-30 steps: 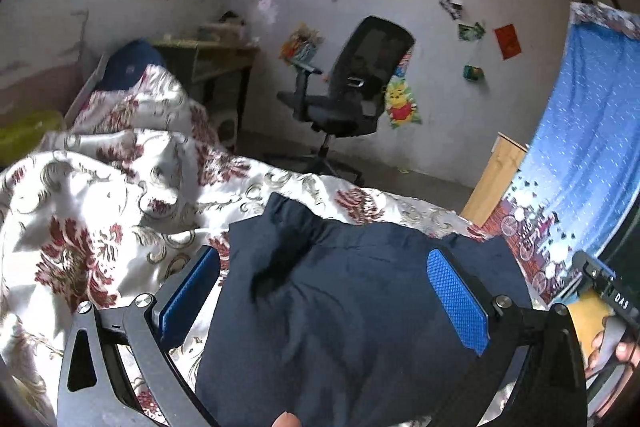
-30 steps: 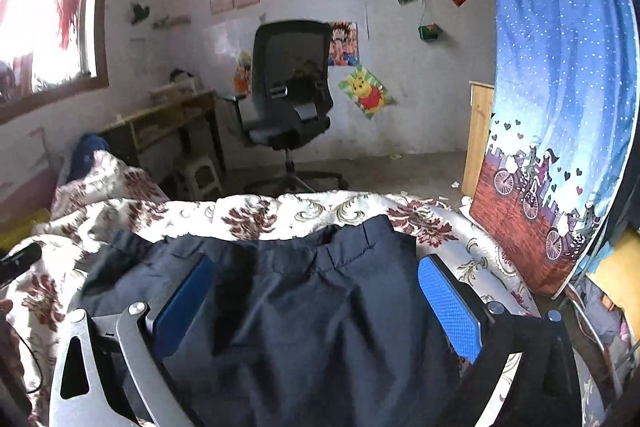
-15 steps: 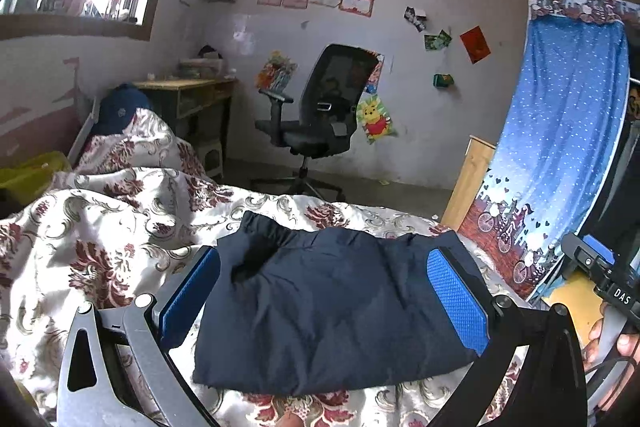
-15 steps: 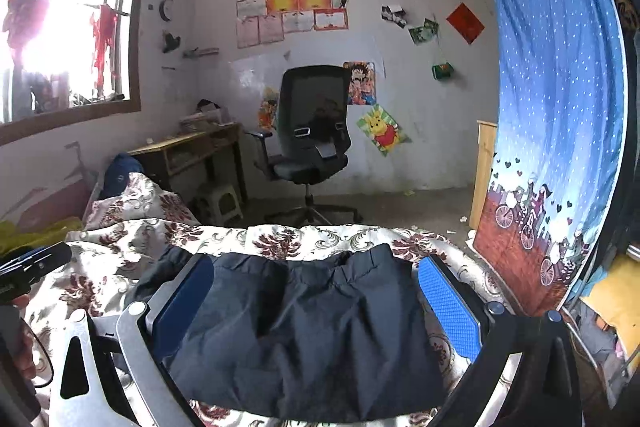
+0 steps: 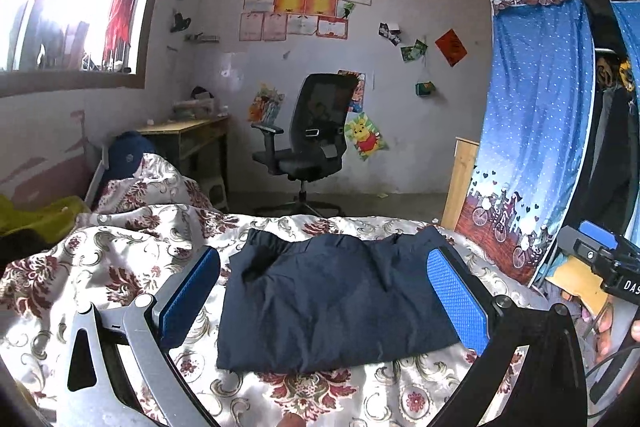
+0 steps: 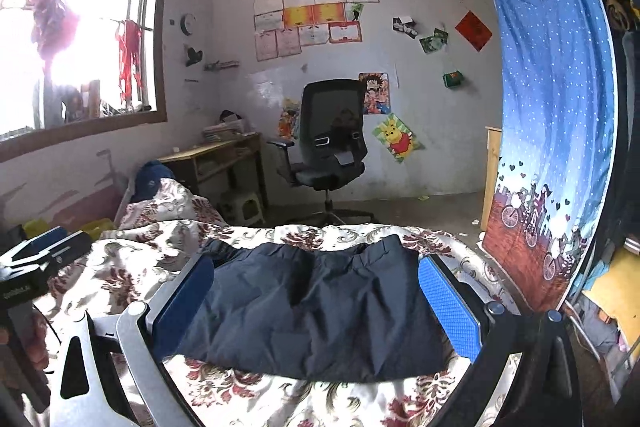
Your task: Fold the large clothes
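Dark navy garment [image 5: 336, 303] is lying folded flat on the bed [image 5: 120, 267], on top of the floral cover with the red and beige pattern. Looks like shorts or trousers folded into a rough rectangle, waistband at the far edge, a few creases across it. From the right wrist view it's the same deal [image 6: 320, 311], sitting in the middle of the bed, near the front edge.

Left tool [image 5: 324, 303] is wide open, blue pads spread either side of the garment in the view, gripping nothing. Right tool [image 6: 316, 307] same thing, spread wide with nothing between the pads. Both hang above the bed, not touching the cloth as far as I can tell.

Readable writing: not much. The right tool's body shows at the right edge of the left view with white letters "DAS" [image 5: 630, 286], cut off by the frame. The left tool's body at the left edge of the right view has a label too, too blurry to read.

Far side of the room: black office chair [image 6: 332, 147], a wooden desk [image 6: 216, 155] to its left, Winnie the Pooh poster [image 6: 396, 139] and a row of certificates [image 6: 316, 15] on the wall (text too small). Blue starry curtain [image 6: 552, 107] with bicycles on the right.
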Action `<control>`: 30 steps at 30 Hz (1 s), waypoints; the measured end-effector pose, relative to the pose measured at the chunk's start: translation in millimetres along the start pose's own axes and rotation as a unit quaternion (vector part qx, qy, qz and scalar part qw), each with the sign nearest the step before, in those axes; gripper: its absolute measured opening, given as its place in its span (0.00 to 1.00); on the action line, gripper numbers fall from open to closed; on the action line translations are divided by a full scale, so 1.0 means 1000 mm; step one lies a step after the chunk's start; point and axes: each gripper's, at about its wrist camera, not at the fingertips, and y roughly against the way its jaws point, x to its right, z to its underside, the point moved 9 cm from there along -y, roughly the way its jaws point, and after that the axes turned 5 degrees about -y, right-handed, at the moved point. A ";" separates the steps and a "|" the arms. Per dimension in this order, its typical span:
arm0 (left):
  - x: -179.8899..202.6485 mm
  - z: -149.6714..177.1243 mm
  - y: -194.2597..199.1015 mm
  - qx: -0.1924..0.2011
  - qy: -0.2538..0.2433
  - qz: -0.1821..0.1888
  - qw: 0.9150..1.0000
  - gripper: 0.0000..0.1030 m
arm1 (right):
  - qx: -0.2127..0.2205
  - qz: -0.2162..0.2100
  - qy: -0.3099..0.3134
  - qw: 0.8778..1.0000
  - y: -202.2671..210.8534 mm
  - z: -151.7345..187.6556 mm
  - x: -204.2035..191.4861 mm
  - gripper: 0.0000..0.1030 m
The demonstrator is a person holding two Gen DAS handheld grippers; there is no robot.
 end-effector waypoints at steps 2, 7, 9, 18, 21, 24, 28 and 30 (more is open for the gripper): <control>0.005 0.003 0.008 0.000 -0.005 0.001 1.000 0.99 | 0.000 -0.004 -0.004 1.000 0.010 0.003 -0.001 1.00; 0.014 0.013 0.024 -0.002 -0.013 0.003 1.000 0.99 | -0.006 -0.010 -0.008 1.000 0.029 0.015 -0.006 1.00; 0.015 0.017 0.030 -0.003 -0.014 0.004 1.000 0.99 | -0.009 -0.012 -0.007 1.000 0.034 0.020 -0.008 1.00; 0.025 0.049 0.046 -0.015 -0.030 0.007 0.999 0.99 | -0.012 -0.008 0.009 1.000 0.055 0.051 -0.015 1.00; 0.022 0.063 0.043 -0.025 -0.022 0.008 0.999 0.99 | -0.015 -0.007 0.011 1.000 0.058 0.062 -0.016 1.00; 0.020 0.078 0.040 -0.035 -0.015 0.009 0.999 0.99 | -0.017 -0.004 0.011 1.000 0.058 0.072 -0.016 1.00; 0.016 0.096 0.034 -0.048 -0.012 0.004 0.999 0.99 | -0.018 0.002 0.011 1.000 0.054 0.084 -0.015 1.00; 0.013 0.103 0.031 -0.050 -0.008 0.004 0.999 0.99 | -0.018 0.005 0.009 1.000 0.053 0.088 -0.013 1.00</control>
